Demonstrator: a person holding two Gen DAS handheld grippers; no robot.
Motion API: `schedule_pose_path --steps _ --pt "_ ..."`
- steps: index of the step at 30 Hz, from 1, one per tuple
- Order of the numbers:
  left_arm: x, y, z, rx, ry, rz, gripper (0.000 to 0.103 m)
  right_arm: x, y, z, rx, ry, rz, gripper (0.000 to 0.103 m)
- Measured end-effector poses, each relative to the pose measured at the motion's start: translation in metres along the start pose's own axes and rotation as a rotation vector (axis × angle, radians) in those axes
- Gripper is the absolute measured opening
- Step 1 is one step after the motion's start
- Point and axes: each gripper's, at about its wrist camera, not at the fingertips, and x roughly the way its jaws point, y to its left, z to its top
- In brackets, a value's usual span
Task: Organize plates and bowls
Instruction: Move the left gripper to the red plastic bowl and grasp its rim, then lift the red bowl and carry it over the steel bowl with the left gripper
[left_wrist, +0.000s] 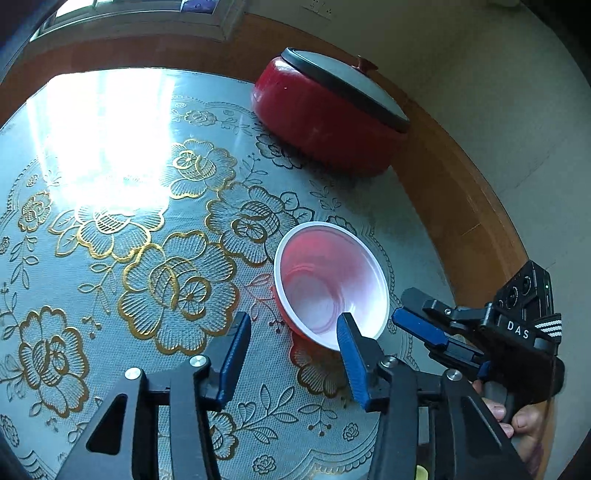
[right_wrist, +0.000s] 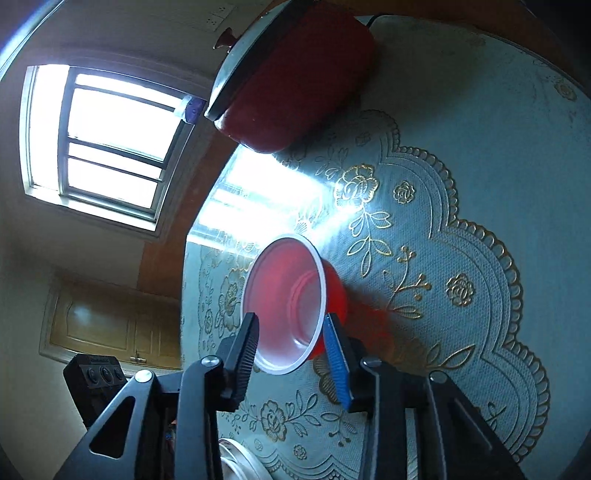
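Observation:
A red plastic bowl with a white inside (left_wrist: 332, 284) stands on the lace-patterned table cover. My left gripper (left_wrist: 293, 332) is open just in front of it, its right finger at the bowl's near rim. My right gripper (right_wrist: 291, 332) is open, its fingers on either side of the bowl's (right_wrist: 286, 299) near rim without pinching it. In the left wrist view the right gripper (left_wrist: 424, 332) comes in from the right, next to the bowl.
A red lidded electric pot (left_wrist: 328, 114) stands at the table's far edge, also in the right wrist view (right_wrist: 291, 74). The wooden table rim (left_wrist: 461, 206) curves to the right. A white plate rim (right_wrist: 240, 458) shows low in the right wrist view.

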Motion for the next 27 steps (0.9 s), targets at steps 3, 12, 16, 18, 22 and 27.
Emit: schedule_pose_path --steps 3,12,16,18,22,27 --pt "0.011 0.003 0.008 -0.019 0.006 -0.004 0.047 0.010 -0.005 0.006 0.012 0.011 -0.033 0.025" --pt "0.034 0.007 0.014 -0.035 0.047 0.034 0.010 0.024 0.001 0.009 -0.006 0.025 -0.084 0.009" --pt "0.022 0.002 0.005 -0.007 0.036 0.025 0.010 0.016 -0.003 0.002 0.011 0.025 -0.067 0.009" --pt "0.017 0.003 0.003 -0.014 0.039 0.020 0.010 0.010 -0.005 -0.005 0.017 0.029 -0.057 0.009" --pt "0.006 0.002 -0.003 -0.025 0.044 0.010 0.010 -0.003 0.003 -0.016 0.000 0.025 -0.046 0.009" --pt "-0.014 -0.006 -0.017 -0.005 0.029 -0.003 0.010 -0.024 0.010 -0.032 -0.021 0.014 -0.037 0.009"
